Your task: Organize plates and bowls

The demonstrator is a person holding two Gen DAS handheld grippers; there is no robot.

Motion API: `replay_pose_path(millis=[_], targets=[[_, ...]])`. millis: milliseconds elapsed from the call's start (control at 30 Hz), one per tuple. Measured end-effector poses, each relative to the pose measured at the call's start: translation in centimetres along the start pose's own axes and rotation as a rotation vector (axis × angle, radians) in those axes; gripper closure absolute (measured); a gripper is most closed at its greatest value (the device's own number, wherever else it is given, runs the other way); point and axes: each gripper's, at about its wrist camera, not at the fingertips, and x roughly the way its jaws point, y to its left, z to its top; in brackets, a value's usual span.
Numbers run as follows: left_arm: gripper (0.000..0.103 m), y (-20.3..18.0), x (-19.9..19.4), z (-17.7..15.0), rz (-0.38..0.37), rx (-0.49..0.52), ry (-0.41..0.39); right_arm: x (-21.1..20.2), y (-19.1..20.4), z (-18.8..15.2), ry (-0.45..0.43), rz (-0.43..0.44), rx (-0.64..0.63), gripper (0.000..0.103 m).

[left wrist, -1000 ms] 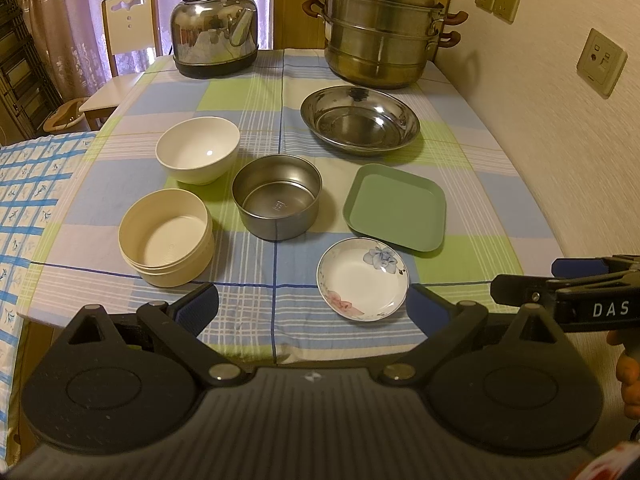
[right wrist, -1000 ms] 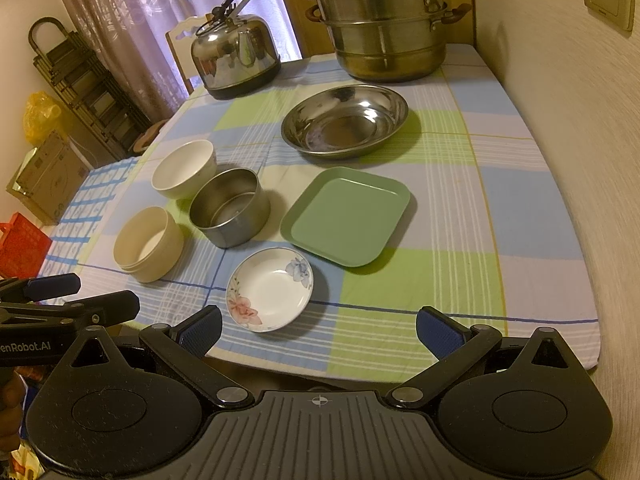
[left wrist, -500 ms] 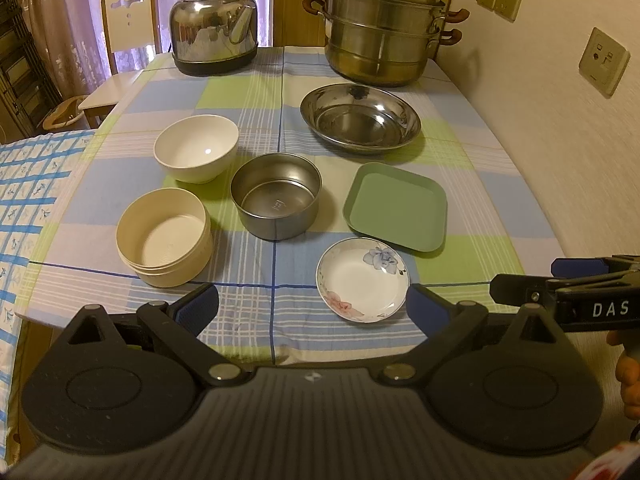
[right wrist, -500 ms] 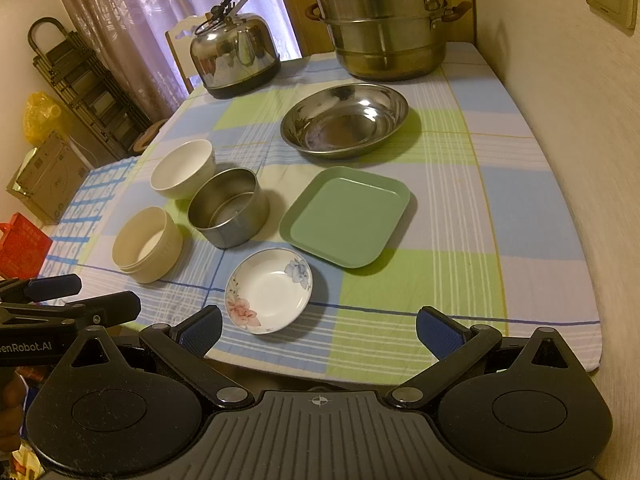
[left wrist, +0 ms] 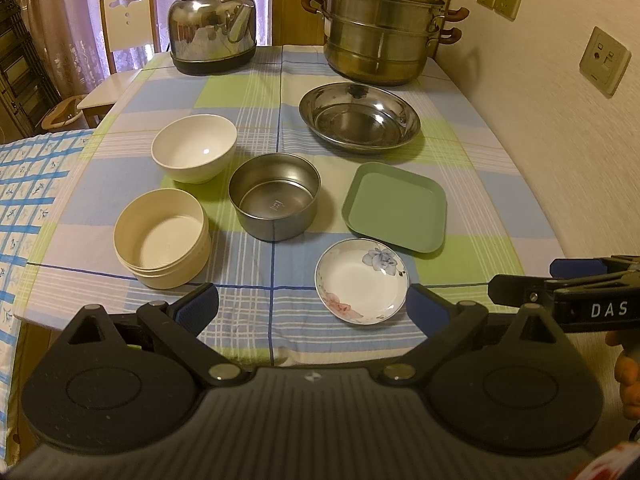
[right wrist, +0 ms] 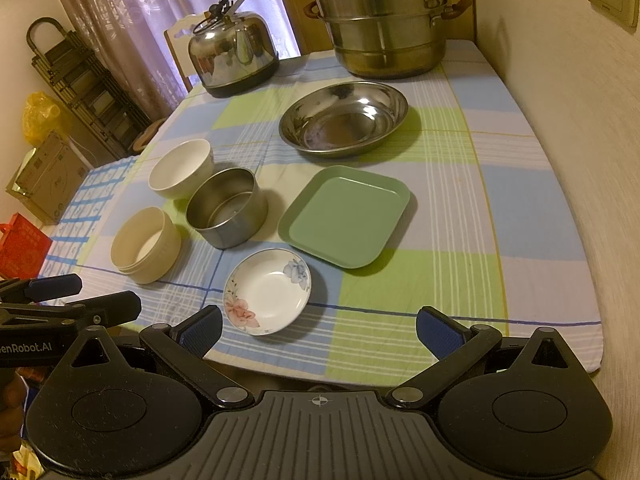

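Note:
On the checked tablecloth lie a small floral saucer (left wrist: 361,281) (right wrist: 267,291), a green square plate (left wrist: 394,212) (right wrist: 344,215), a wide steel basin (left wrist: 359,117) (right wrist: 343,118), a steel bowl (left wrist: 275,195) (right wrist: 227,212), a white bowl (left wrist: 194,153) (right wrist: 181,168) and a cream round container (left wrist: 161,238) (right wrist: 145,243). My left gripper (left wrist: 313,306) (right wrist: 70,296) hovers open at the table's near edge, just short of the saucer. My right gripper (right wrist: 319,328) (left wrist: 532,282) is open too, held beside it to the right, nothing between its fingers.
A steel kettle (left wrist: 213,28) and a stacked steamer pot (left wrist: 380,32) stand at the far end. A wall with sockets (left wrist: 604,60) runs along the table's right side. A chair (left wrist: 128,20) and a second blue-checked table (left wrist: 28,184) are on the left.
Both views have crept slightly forward toward the table; the dishes have not moved and both grippers stay open.

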Motion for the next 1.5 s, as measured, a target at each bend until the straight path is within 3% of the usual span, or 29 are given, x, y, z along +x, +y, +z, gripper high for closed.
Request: replay_pose_path(millis=[933,1500], targets=[[0.004,-0.3,0.5,0.3,-0.035,0.011,0.004,0.6,-0.6,-0.4,0.012,0.001,0.012,0.000],[0.010,-2.3,5.8,4.2,-0.200,0.158,-0.019,2.0,-4.4,0.7,-0.055,-0.073,0.140,0.000]])
